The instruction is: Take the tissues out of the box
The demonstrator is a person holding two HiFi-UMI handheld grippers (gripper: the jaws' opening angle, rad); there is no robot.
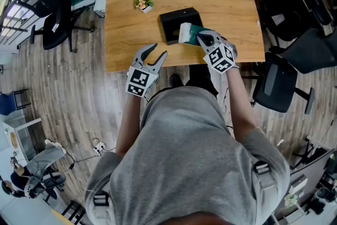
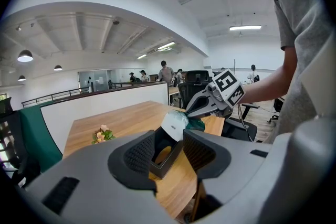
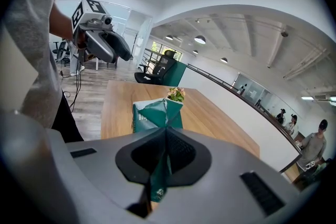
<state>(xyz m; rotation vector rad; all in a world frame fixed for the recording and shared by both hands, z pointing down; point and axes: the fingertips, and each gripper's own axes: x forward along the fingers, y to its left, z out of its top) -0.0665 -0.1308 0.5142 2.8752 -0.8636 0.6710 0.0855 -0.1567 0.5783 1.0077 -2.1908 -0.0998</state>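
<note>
A black box [image 1: 176, 21] stands open on the wooden table [image 1: 131, 34], near its front edge. A green and white tissue pack [image 1: 188, 33] hangs at the box's right front corner, with my right gripper [image 1: 201, 37] shut on it. In the right gripper view the green wrapper [image 3: 156, 115] is pinched between the closed jaws of that gripper [image 3: 167, 150]. My left gripper [image 1: 159, 50] is open and holds nothing, just off the table's front edge, left of the box. Between its spread jaws in the left gripper view [image 2: 169, 147] I see the box [image 2: 164, 161], the pack [image 2: 175, 124] and the right gripper [image 2: 195, 108].
A small pot of flowers [image 1: 144, 1] stands on the table behind and left of the box. Office chairs stand left [image 1: 52, 23] and right [image 1: 279, 81] of the table. The person stands close against the table's front edge [image 1: 126, 68].
</note>
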